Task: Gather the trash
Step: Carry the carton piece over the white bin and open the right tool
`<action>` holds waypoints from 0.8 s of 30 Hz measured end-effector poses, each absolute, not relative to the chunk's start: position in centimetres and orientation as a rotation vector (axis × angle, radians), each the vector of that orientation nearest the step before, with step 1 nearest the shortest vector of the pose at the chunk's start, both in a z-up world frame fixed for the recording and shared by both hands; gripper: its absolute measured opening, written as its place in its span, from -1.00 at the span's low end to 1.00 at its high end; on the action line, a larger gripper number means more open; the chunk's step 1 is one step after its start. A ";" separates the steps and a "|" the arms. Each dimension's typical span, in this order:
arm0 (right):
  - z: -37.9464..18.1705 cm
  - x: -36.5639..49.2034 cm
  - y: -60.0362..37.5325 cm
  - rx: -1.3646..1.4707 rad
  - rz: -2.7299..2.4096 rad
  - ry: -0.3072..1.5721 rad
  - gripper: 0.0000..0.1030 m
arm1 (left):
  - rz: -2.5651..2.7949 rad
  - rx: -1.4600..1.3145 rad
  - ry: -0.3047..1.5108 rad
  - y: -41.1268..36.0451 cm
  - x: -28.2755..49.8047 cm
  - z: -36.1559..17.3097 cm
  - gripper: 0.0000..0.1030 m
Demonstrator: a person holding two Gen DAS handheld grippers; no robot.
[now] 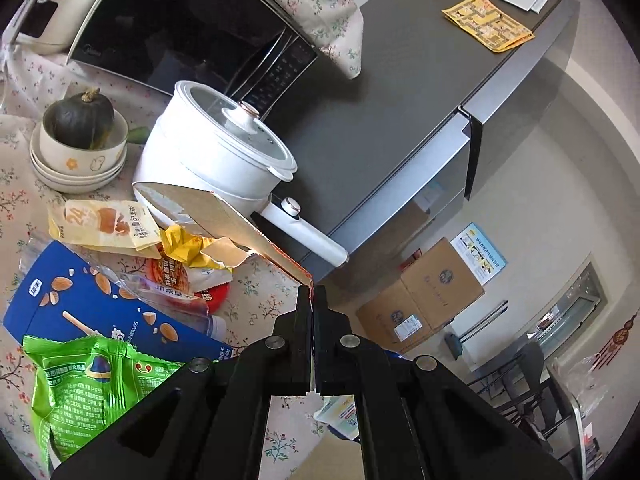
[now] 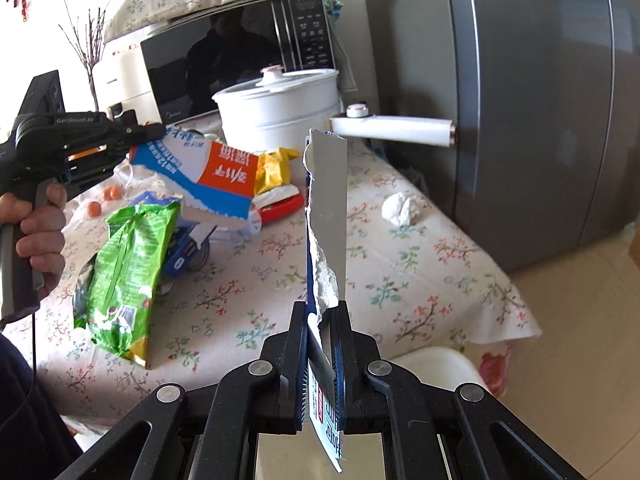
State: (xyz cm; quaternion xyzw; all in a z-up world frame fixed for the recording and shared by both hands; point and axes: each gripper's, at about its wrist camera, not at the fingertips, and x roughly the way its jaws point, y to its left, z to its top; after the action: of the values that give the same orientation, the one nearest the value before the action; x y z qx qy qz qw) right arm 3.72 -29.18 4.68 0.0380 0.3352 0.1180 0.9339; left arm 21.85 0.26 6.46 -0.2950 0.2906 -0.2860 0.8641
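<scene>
Blue box (image 1: 100,312): "BISCUITS", almond pics

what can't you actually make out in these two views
- Right wrist view: the lower end of the torn blue and white carton strip is hidden behind the right gripper.
- Left wrist view: the left gripper covers part of the green foil snack bag.
- Neither view shows a bin for the trash.

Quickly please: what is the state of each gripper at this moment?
Left gripper: shut on a torn carton piece.
Right gripper: shut on a torn carton strip.
</scene>
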 end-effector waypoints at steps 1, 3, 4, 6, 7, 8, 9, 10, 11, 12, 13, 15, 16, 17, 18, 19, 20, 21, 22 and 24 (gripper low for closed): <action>4.6 3.4 -29.1 0.074 0.241 0.684 -0.85 | -0.605 -0.623 0.592 0.4 21.6 6.8 -1.00; 4.9 3.0 -29.0 0.068 0.240 0.678 -0.85 | -0.620 -0.628 0.569 0.5 21.0 7.4 -1.00; 4.9 2.8 -29.2 0.076 0.238 0.677 -0.85 | -0.630 -0.625 0.563 0.3 20.6 7.7 -1.00; 4.9 2.2 -29.8 0.105 0.227 0.684 -0.85 | -0.653 -0.600 0.547 -0.1 19.5 8.4 -1.00; 4.8 1.9 -30.4 0.131 0.219 0.693 -0.85 | -0.665 -0.580 0.539 -0.4 18.8 8.8 -1.00; 4.6 1.5 -30.9 0.164 0.210 0.705 -0.85 | -0.672 -0.559 0.535 -0.7 18.1 9.0 -1.00; 4.4 1.1 -31.4 0.199 0.202 0.719 -0.85 | -0.681 -0.543 0.534 -1.0 17.4 9.2 -1.00; 4.1 0.5 -32.0 0.232 0.190 0.731 -0.85 | -0.693 -0.534 0.540 -1.3 16.8 9.2 -1.00; 3.8 -0.2 -32.6 0.267 0.180 0.740 -0.85 | -0.706 -0.529 0.552 -1.6 16.3 9.1 -1.00; 3.5 -0.9 -33.4 0.312 0.175 0.748 -0.85 | -0.719 -0.523 0.565 -2.0 15.9 9.1 -1.00; 3.1 -1.8 -34.2 0.362 0.167 0.757 -0.85 | -0.730 -0.512 0.576 -2.5 15.5 9.0 -1.00; 2.0 -3.2 -35.6 0.442 0.135 0.780 -0.84 | -0.751 -0.493 0.591 -3.4 14.9 8.9 -1.00; 1.3 -3.7 -36.1 0.471 0.118 0.802 -0.84 | -0.765 -0.489 0.601 -3.9 14.6 8.8 -1.00; 0.6 -3.9 -36.6 0.493 0.102 0.829 -0.84 | -0.778 -0.488 0.610 -4.3 14.4 8.7 -1.00; 0.0 -3.9 -36.9 0.508 0.089 0.857 -0.84 | -0.790 -0.489 0.622 -4.8 14.2 8.6 -1.00; -0.4 -3.9 -37.1 0.519 0.080 0.881 -0.84 | -0.803 -0.488 0.631 -5.2 14.0 8.5 -1.00; -0.8 -3.8 -37.2 0.522 0.074 0.899 -0.84 | -0.812 -0.483 0.637 -5.6 13.8 8.5 -1.00; -1.0 -3.8 -37.2 0.517 0.072 0.913 -0.83 | -0.817 -0.476 0.640 -6.0 13.6 8.4 -1.00; -1.2 -3.7 -37.2 0.511 0.070 0.928 -0.83 | -0.821 -0.472 0.643 -6.4 13.4 8.4 -1.00; -2.1 -3.3 -37.3 0.518 0.071 0.963 -0.83 | -0.832 -0.470 0.655 -7.0 13.2 8.2 -1.00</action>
State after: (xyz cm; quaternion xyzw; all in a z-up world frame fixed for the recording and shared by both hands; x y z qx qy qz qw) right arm -3.31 -37.27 -2.08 0.2462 0.4576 0.0337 0.8537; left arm 13.17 -7.03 8.16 -0.2220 0.3097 -0.3930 0.8369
